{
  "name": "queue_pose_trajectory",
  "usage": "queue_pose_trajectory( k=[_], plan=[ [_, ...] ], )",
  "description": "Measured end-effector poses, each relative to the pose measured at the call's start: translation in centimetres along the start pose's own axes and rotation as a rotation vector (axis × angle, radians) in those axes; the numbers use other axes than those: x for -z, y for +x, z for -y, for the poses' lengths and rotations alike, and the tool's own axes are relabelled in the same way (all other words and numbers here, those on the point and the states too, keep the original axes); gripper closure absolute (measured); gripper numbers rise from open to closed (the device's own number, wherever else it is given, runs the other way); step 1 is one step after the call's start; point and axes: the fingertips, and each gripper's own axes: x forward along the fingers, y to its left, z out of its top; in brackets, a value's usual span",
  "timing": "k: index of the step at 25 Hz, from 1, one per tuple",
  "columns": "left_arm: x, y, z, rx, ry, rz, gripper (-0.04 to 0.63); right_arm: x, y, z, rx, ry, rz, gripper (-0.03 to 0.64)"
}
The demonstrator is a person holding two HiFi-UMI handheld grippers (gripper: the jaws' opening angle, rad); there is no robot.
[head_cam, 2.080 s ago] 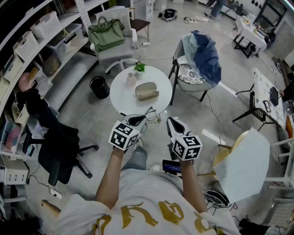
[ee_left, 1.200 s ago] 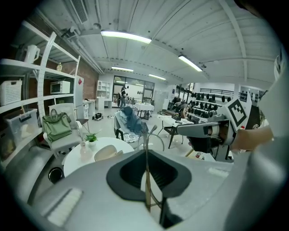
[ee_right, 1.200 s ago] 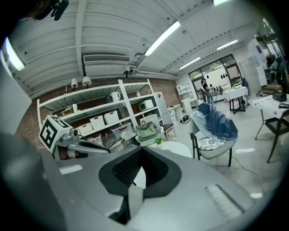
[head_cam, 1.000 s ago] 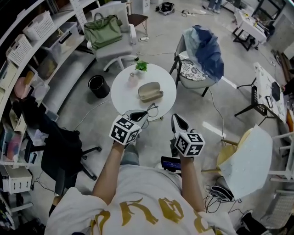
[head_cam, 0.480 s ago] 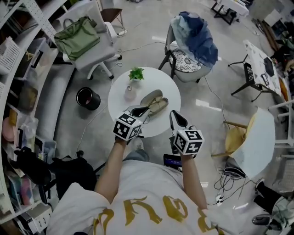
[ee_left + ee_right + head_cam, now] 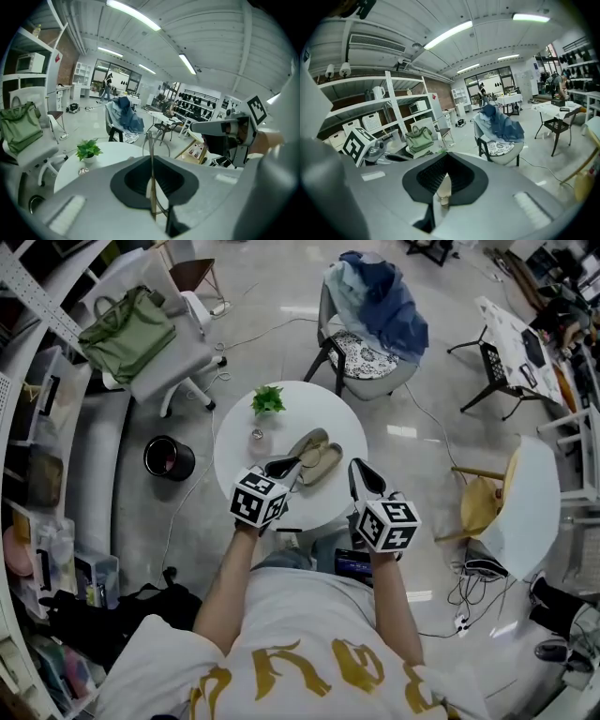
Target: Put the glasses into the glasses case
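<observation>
The left gripper (image 6: 284, 466) pinches the wire-framed glasses (image 6: 151, 159) just short of the open glasses case (image 6: 317, 457) on the round table (image 6: 239, 442). The right gripper (image 6: 364, 476) (jaws seemingly pressed together, empty) hovers nearby. Pinched so narrowly, the frame could swivel and snag the case's rim.

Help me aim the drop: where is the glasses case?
In the head view the glasses case lies on the round white table, just beyond the left gripper, nearer and to the right of the potted plant.

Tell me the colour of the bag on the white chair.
Olive green; the head view shows the bag best.
</observation>
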Motion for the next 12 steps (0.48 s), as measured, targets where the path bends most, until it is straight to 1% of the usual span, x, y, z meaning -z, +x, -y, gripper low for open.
queue_pose_trajectory(
  k=[4,9,12],
  plan=[
    [0.3,0.7,-0.7,-0.004,-0.011,-0.015,0.578,1.0,0.5,0.3,0.001,0.011,-0.022,0.594],
    [1.3,1.4,-1.8,-0.03,-0.029,-0.036,0.578,1.7,1.5,0.9,-0.01,0.028,-0.039,0.594],
    [1.5,2.5,-1.9,-0.028,-0.019,-0.061,0.578,1.5,2.3,1.8,-0.015,0.038,-0.042,0.594]
  ],
)
